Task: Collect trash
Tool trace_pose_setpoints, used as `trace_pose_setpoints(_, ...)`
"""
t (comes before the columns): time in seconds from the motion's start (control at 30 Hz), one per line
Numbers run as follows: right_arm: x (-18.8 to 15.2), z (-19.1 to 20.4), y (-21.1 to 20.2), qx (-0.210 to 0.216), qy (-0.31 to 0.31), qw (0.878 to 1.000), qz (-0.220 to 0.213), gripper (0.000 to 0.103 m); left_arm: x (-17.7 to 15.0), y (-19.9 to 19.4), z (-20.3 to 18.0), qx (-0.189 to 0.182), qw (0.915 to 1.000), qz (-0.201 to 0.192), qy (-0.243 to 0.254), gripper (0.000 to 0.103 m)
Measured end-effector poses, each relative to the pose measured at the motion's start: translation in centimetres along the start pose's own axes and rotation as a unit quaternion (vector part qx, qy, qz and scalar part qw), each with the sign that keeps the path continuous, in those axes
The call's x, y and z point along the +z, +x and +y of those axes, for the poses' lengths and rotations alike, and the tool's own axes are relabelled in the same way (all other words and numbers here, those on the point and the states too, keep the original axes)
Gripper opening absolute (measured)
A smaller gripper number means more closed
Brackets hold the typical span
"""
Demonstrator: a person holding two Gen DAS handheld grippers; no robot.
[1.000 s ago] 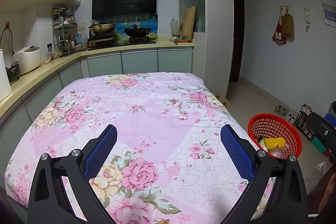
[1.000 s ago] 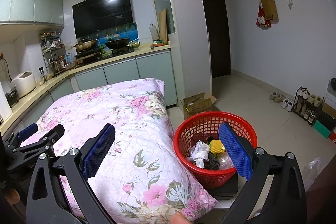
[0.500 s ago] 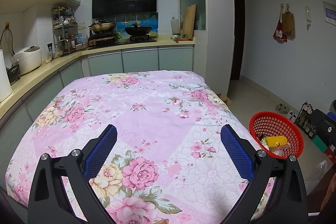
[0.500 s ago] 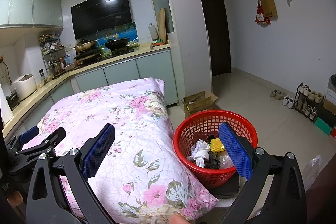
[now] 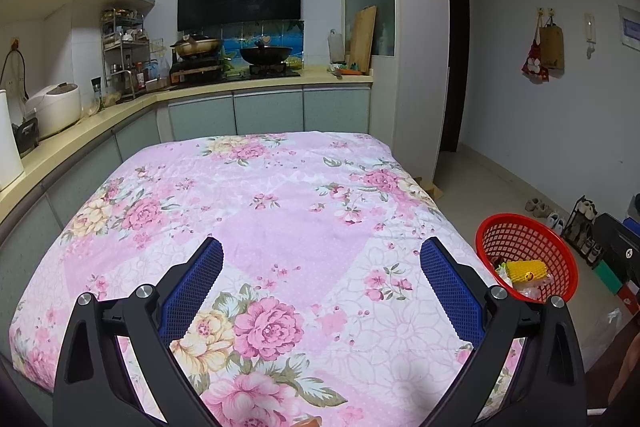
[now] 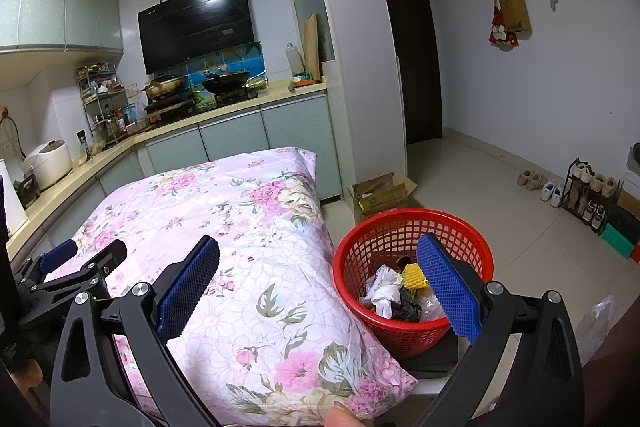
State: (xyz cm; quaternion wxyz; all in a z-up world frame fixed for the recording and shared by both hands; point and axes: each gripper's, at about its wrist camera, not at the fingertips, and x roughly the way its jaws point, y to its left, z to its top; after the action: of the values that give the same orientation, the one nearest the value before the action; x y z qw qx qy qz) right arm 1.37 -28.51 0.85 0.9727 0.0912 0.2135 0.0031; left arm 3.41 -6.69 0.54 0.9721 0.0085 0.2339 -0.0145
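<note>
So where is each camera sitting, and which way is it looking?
Left wrist camera: sits on the left claw, above the flowery quilt, facing the stove; both blue pads open, nothing held.
Right wrist camera: sits on the right claw, over the quilt's right edge, facing the red basket of trash; pads open, a fingertip at the bottom, the left claw at far left.
Both show: the quilt, the basket, the kitchen counter, the shoe rack.
</note>
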Motion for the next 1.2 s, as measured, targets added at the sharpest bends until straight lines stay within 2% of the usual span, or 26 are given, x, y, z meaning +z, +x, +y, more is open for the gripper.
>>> trace_pose_setpoints(1.2, -0.10, 0.35, -0.11, 0.000, -0.004, 1.000, 0.000, 0.096, 0.28, -0.53, 0.60, 0.013, 0.9998, -0.007, -0.013, 0.096)
